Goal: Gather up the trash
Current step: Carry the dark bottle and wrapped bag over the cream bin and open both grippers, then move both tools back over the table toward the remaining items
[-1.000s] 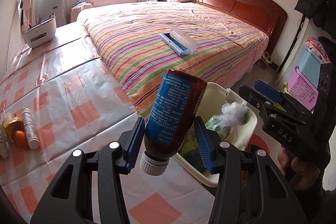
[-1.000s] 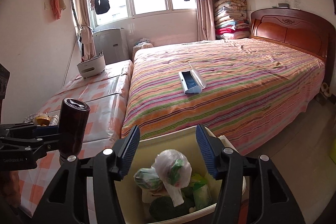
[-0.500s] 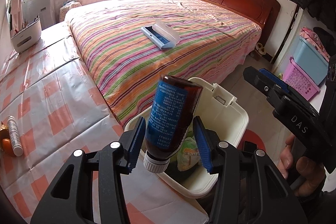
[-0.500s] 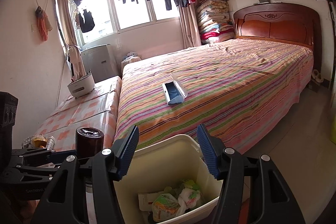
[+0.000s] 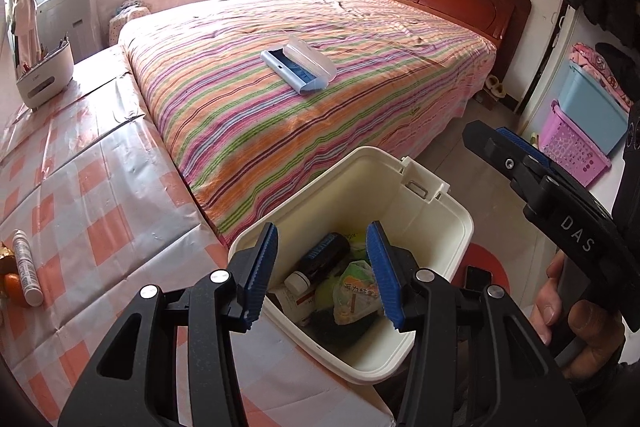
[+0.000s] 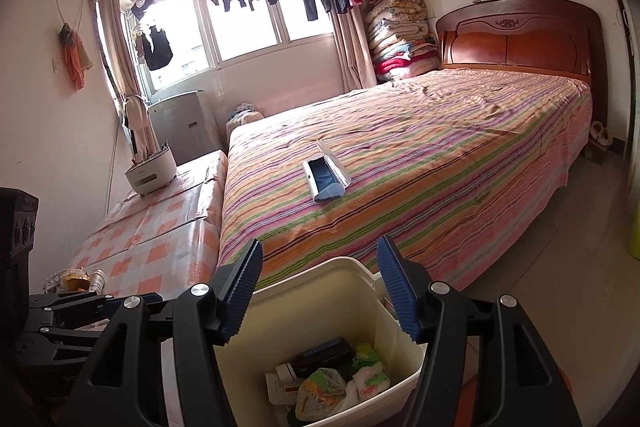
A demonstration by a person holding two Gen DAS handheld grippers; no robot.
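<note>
Right gripper (image 6: 320, 287) opening, empty, above bin (image 6: 320, 311) holding seemingly bagged trash (image 6: 324, 389)

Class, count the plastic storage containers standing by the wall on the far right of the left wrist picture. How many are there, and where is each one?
2. A pink perforated basket sits nearer the floor; a blue bin stands directly behind it. Dark clothing and the right gripper cover that corner, so more may be hidden.

The left gripper (image 5: 322, 271) is showing black plastic arms, silver round screws at the joints, and ribbed blue pads (image 5: 264, 263). The right gripper (image 6: 320, 291) is wearing the same black, blue and silver; from the side it is bearing white letters "DAS".
</note>
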